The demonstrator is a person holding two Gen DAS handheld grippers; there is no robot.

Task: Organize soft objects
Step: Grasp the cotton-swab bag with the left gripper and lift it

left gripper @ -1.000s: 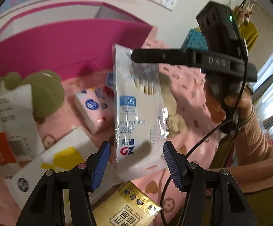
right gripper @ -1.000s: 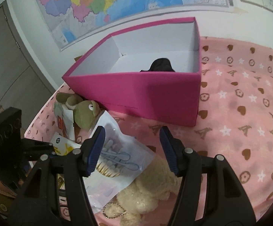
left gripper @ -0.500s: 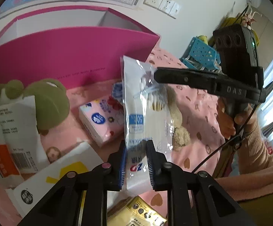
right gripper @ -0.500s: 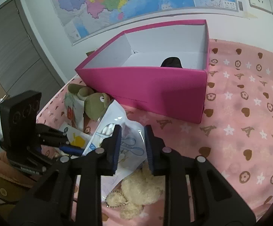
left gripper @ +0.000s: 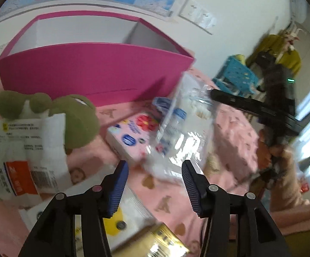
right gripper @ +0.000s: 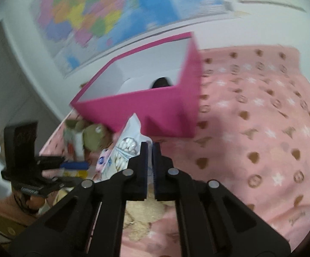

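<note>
A clear bag of cotton swabs [left gripper: 182, 128] hangs in the air in front of the pink box [left gripper: 90, 72]. My right gripper [right gripper: 150, 147] is shut on the bag of cotton swabs [right gripper: 125, 147] and holds it up; it shows as a dark bar at the right of the left wrist view [left gripper: 251, 107]. My left gripper [left gripper: 154, 171] is open and empty just below the bag. The pink box [right gripper: 155, 105] is open at the top with a dark object [right gripper: 162, 82] inside.
On the pink blanket [right gripper: 262, 128] lie a green plush toy [left gripper: 69, 120], a white packet with an orange label [left gripper: 20, 150], a pink tissue pack [left gripper: 133, 137], a white and yellow pack [left gripper: 122, 218], a gold packet [left gripper: 155, 244] and a beige plush [right gripper: 142, 216]. A blue basket [left gripper: 236, 75] stands at the right.
My left gripper has opened and let go of the bag's lower end. My right gripper stays shut on the bag and has swung it toward the pink box.
</note>
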